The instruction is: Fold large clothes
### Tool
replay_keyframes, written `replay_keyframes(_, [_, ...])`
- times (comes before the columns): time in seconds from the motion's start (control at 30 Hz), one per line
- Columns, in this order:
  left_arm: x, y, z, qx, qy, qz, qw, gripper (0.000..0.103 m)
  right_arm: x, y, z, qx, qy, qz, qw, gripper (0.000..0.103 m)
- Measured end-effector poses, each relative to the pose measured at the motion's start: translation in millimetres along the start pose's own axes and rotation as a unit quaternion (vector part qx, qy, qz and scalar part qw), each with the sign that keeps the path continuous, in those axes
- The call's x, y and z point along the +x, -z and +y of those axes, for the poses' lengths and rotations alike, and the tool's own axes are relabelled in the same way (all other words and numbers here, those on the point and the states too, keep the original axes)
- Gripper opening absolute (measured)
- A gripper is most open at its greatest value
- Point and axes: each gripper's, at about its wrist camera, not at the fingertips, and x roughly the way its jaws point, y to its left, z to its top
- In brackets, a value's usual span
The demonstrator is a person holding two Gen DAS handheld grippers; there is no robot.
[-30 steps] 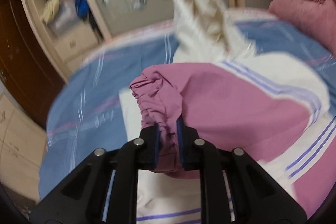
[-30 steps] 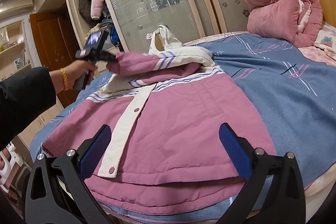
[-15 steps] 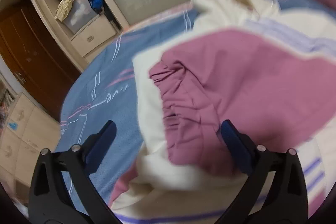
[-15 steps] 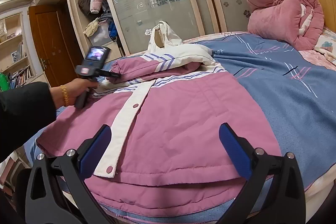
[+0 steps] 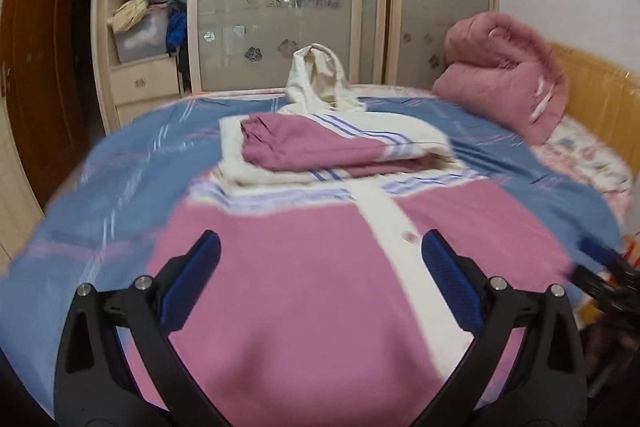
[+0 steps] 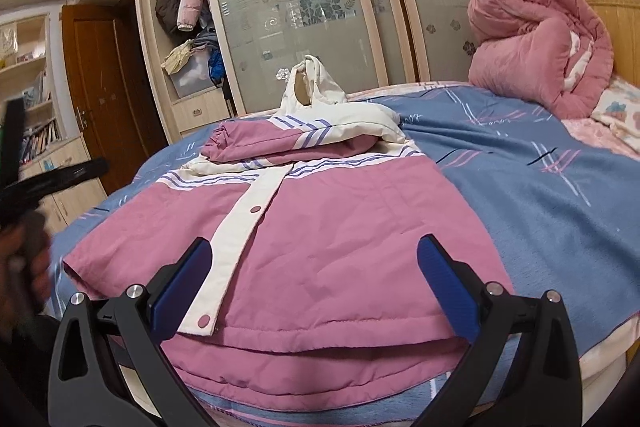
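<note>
A pink and white jacket [image 5: 304, 327] lies front up on the bed, its hem nearest me. One pink sleeve [image 5: 312, 147] lies folded across the chest, below the cream hood [image 5: 316, 79]. My left gripper [image 5: 320, 259] hovers open over the jacket's lower half with nothing between its fingers. My right gripper [image 6: 314, 255] stands open above the hem of the jacket [image 6: 340, 219], also holding nothing. The folded sleeve [image 6: 272, 143] and the hood [image 6: 312, 87] show in the right wrist view too. A blurred hand [image 6: 24, 259] with the left gripper is at that view's left edge.
A blue striped blanket [image 5: 120, 179] covers the bed around the jacket. A rolled pink quilt [image 5: 508, 75] sits at the far right by the wooden headboard [image 5: 592, 99]. Behind the bed stand frosted wardrobe doors [image 5: 280, 7] and an open shelf of clothes [image 5: 152, 7].
My left gripper let go of the pink sleeve cuff, opened wide and drew back toward the hem. The sleeve now lies across the chest. The right gripper kept still.
</note>
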Motion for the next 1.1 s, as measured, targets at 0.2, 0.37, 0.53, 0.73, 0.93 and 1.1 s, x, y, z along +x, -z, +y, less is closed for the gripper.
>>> replay_keyframes(0.2, [-12,46,-11,-0.023,-0.007,-0.024,0.9994,0.101,2,5,11,-0.035,0.022,0.0,0.999,0.102])
replay_keyframes(0.37, [6,56,-16,-0.014,-0.014,0.001,0.9998,0.101,4,5,14,-0.044,0.042,-0.004,0.998,0.102])
replay_keyframes(0.53, [3,56,-17,-0.003,-0.006,-0.003,1.0,0.101,7,5,12,-0.038,0.054,-0.006,0.998,0.102])
replay_keyframes(0.73, [0,56,-14,-0.007,-0.009,-0.004,0.9999,0.101,10,7,18,-0.049,0.054,-0.004,0.997,0.102])
replay_keyframes(0.93, [0,57,-14,-0.007,-0.009,-0.003,0.9999,0.101,10,7,19,-0.047,0.055,-0.004,0.997,0.102])
replay_keyframes(1.1, [0,58,-14,-0.006,-0.01,-0.001,0.9999,0.101,9,7,18,-0.044,0.056,-0.004,0.997,0.102])
